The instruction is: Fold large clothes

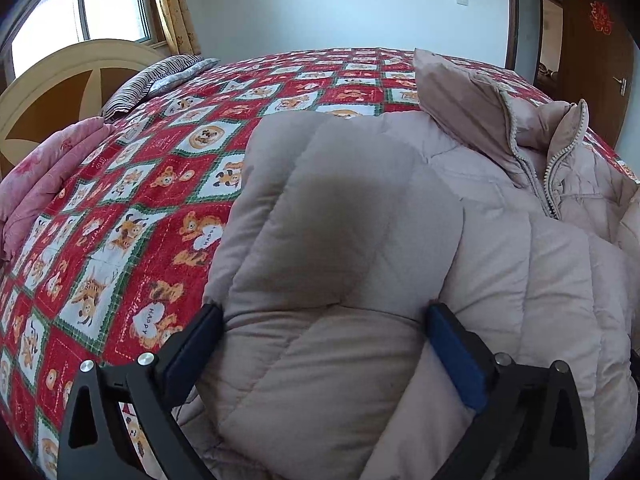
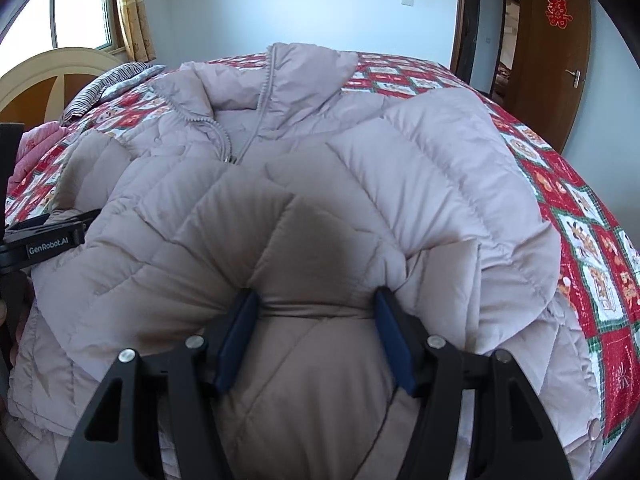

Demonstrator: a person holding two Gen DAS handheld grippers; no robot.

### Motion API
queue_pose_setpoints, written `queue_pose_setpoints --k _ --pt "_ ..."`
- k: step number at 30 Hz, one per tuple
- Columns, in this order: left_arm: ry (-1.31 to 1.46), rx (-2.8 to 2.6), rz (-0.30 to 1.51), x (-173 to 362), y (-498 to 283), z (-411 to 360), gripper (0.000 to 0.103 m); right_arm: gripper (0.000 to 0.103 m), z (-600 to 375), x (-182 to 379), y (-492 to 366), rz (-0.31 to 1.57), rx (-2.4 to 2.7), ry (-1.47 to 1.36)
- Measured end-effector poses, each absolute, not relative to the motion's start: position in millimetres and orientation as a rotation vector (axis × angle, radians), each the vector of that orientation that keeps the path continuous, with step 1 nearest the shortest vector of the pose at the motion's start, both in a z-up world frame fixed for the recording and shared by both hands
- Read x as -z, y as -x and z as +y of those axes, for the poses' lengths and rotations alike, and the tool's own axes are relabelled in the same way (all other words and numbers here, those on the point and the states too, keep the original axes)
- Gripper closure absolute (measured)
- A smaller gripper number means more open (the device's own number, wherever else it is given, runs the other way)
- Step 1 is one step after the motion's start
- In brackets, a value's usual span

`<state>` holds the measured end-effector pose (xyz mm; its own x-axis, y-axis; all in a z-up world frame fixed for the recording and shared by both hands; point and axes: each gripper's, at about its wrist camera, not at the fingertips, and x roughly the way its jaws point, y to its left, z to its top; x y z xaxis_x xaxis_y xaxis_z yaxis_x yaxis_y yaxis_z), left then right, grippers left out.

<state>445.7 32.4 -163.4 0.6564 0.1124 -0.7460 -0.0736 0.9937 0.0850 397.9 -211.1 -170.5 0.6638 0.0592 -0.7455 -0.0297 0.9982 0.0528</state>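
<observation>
Currently in hand: the folding of a puffy pinkish-beige down jacket (image 2: 280, 184), which is lying across the near side of the bed (image 1: 168, 168), collar (image 2: 288, 80) and half-open zipper (image 1: 536, 168) pointing toward the far edge.

Left gripper (image 1: 324, 320): fingers (image 1: 456, 356) are standing at their widest, straddling a padded fold at the jacket's left side; the pads are lying beside the fabric without visibly squeezing it, so this side reads as released or not yet gripped.

Right gripper (image 2: 316, 304): fingers (image 2: 240, 328) are standing about half closed and pinching a thick bunch of quilted fabric, which is creasing tightly between the pads.

Step, as judged: the lower part or sides are being brought over the body; the fold is looking part-way done, the bundle being lumpy and uneven.

Next move, as judged: the right bunch is needing to be laid flat and let go, and the left fingers are needing a fresh hold on an edge; trapped air is likely to be making the padding spring back.

Bed: a red, white and green cartoon-print sheet (image 1: 120, 240) is covering it; a pink quilt (image 1: 44, 176) and a striped pillow (image 1: 160, 76) are sitting near the curved headboard (image 1: 52, 92).

Room: a window (image 1: 80, 8) with a yellow curtain (image 1: 176, 12), a pale wall, and a wooden door (image 2: 556, 52) bearing a red paper ornament (image 2: 558, 13) are showing beyond.
</observation>
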Motion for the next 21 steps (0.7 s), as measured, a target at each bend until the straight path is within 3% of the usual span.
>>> queue_pose_setpoints --k 21 --pt "-0.037 -0.091 0.862 161.5 -446.4 36.6 0.001 0.039 -210.4 171.7 -396.5 0.833 -0.041 -0.028"
